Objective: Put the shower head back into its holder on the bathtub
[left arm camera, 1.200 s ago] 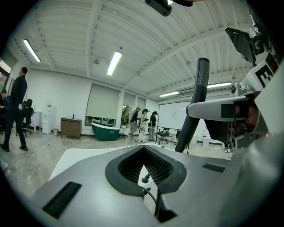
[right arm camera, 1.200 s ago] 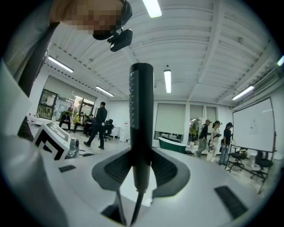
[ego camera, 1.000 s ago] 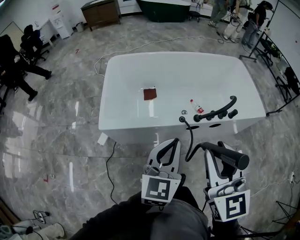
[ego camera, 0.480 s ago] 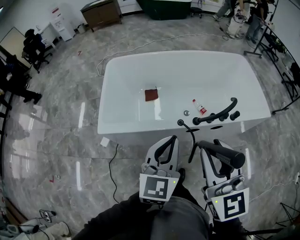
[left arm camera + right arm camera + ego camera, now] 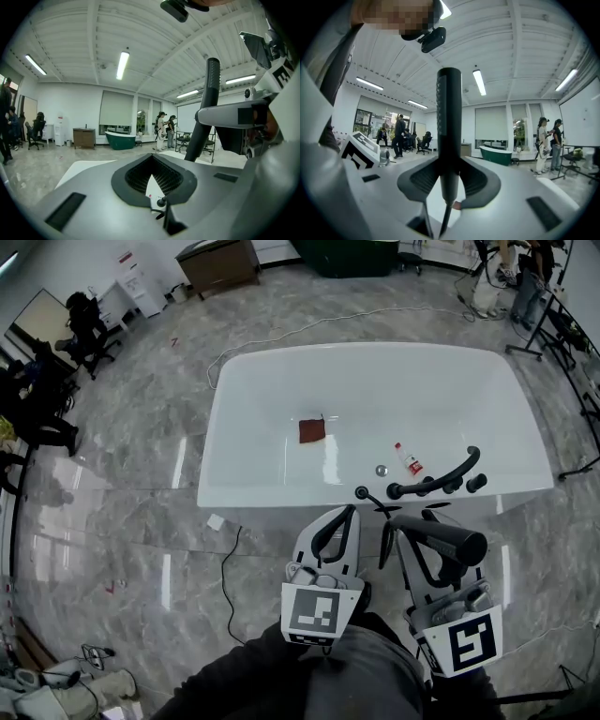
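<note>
Holding the shower head clamped in the right gripper jaws just before the bathtub rim, keeping the left gripper jaws together and empty, risking the looped hose dragging the handle askew.

- A large open hall used as a test or recording space, not a real bathroom.
- A white bathtub stands alone in the middle of a polished grey stone floor, with loose cables running across it.
- A green bathtub sits by the far wall.
- Office chairs, a wooden cabinet and a water dispenser line the edge.
- Strip lights hang from a high white ceiling; people stand about.
</note>
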A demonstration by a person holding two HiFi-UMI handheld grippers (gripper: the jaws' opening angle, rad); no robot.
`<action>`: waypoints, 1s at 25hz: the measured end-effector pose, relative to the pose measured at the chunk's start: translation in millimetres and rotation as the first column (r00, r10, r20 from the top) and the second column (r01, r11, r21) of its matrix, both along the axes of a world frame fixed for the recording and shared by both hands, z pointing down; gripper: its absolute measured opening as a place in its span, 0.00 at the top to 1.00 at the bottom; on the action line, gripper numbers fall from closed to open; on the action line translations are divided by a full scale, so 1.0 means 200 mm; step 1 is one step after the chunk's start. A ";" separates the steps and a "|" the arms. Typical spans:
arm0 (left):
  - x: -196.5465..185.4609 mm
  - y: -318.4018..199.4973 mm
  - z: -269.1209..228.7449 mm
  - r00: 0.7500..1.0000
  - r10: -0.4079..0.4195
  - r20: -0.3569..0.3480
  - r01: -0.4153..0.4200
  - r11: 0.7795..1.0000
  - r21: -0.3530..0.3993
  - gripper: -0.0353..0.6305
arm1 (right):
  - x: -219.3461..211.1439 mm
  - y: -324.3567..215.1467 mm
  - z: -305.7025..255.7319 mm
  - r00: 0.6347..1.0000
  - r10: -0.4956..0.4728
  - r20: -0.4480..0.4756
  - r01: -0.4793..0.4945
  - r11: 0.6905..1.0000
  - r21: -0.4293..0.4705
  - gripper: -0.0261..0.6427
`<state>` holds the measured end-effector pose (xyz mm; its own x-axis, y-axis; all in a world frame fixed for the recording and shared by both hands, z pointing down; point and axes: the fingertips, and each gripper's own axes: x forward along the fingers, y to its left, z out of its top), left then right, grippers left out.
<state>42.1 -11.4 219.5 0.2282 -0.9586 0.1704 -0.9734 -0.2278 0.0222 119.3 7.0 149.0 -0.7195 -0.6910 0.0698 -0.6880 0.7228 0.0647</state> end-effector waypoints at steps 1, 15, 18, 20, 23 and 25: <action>-0.01 -0.01 0.01 1.000 -0.013 0.006 0.013 1.000 -0.001 0.94 | -0.02 -0.01 -0.01 1.000 -0.018 0.002 0.018 1.000 0.003 0.75; -0.29 -0.26 -0.05 0.998 -0.053 -0.043 0.056 0.996 0.073 0.94 | -0.39 -0.31 -0.45 0.973 -0.230 -0.013 0.231 0.971 0.065 0.75; -0.31 -0.33 -0.11 0.997 -0.045 -0.055 0.050 0.994 0.102 0.94 | -0.42 -0.39 -0.59 0.975 -0.221 -0.014 0.221 0.969 0.111 0.75; -0.33 -0.37 -0.14 0.997 -0.046 -0.062 0.053 0.992 0.118 0.94 | -0.44 -0.42 -0.65 0.976 -0.218 -0.015 0.218 0.967 0.134 0.75; -0.39 -0.41 -0.18 0.996 -0.051 -0.073 0.060 0.989 0.132 0.94 | -0.48 -0.46 -0.73 0.977 -0.213 -0.022 0.214 0.963 0.163 0.75; -0.42 -0.43 -0.20 0.996 -0.051 -0.077 0.061 0.989 0.136 0.94 | -0.51 -0.48 -0.77 0.978 -0.209 -0.025 0.210 0.961 0.178 0.75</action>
<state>-41.9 -97.6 179.9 0.1809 -0.9833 0.0200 -0.9816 -0.1792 0.0659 17.0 -89.4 -5.2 -0.8492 -0.5268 -0.0369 -0.5220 0.8268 0.2096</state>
